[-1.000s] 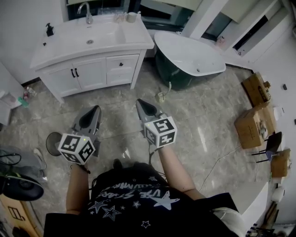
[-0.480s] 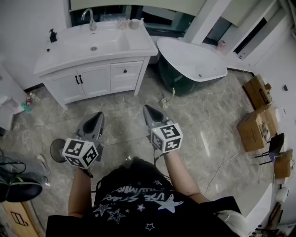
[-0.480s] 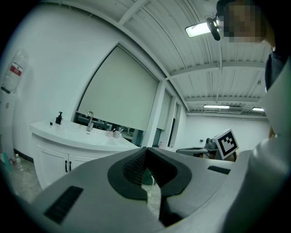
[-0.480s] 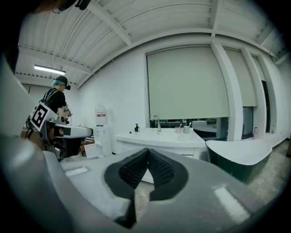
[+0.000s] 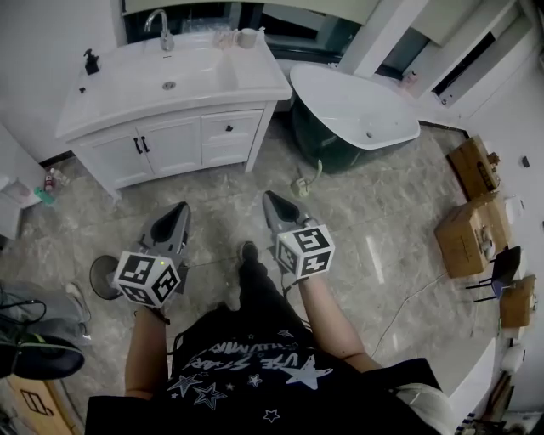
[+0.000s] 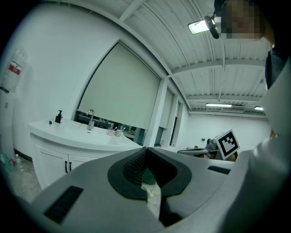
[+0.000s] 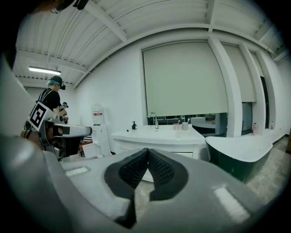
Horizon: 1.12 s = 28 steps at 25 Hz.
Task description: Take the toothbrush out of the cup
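Head view steeply down; gripper views toward seemingly distant vanity (image 5: 170, 144)

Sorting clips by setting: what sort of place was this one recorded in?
Probably a bathroom mock-up or showroom rather than a home: a white vanity with a faucet, a freestanding bathtub beside it, and cardboard boxes on the tiled floor.

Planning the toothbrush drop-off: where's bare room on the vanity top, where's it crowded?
Largest free patch: the vanity top right of the basin, in front of the cups. A smaller, mostly bare patch lies left of the basin, in front of the soap dispenser. Crowded: the back edge, where the faucet and cups stand.
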Each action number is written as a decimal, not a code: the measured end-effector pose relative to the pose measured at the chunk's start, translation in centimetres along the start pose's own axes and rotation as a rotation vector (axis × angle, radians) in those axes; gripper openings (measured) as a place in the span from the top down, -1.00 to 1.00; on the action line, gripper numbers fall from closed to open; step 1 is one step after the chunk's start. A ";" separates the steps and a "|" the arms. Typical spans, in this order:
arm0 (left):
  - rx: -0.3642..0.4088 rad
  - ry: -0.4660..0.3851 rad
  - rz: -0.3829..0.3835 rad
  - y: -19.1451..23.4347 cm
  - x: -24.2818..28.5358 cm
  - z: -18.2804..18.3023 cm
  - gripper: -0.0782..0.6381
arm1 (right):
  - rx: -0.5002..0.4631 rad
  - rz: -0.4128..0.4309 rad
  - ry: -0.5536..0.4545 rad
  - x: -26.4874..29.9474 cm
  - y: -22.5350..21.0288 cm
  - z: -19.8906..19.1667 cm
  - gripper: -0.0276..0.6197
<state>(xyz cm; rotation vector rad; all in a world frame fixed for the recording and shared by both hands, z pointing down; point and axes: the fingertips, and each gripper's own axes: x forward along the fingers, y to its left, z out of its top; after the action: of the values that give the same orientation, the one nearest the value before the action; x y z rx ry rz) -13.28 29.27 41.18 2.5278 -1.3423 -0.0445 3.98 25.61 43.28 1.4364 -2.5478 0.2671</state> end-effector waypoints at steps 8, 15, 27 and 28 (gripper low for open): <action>-0.020 0.004 0.062 3.5 4.0 0.8 0.76 | 0.009 0.068 -0.006 5.8 -2.2 1.6 0.91; -0.008 0.026 0.114 5.3 9.2 1.9 0.76 | 0.029 0.109 -0.009 11.3 -7.1 3.6 0.91; -0.013 0.038 0.175 6.9 18.6 4.5 0.76 | 0.067 0.165 -0.016 18.1 -16.0 6.8 0.91; -0.011 0.039 0.177 7.0 19.4 4.6 0.76 | 0.071 0.167 -0.016 18.6 -16.7 6.8 0.91</action>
<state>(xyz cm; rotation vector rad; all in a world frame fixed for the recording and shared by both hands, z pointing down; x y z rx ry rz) -8.65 8.65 40.54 2.3779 -1.5392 0.0332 8.29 0.11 42.55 1.2544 -2.7008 0.3773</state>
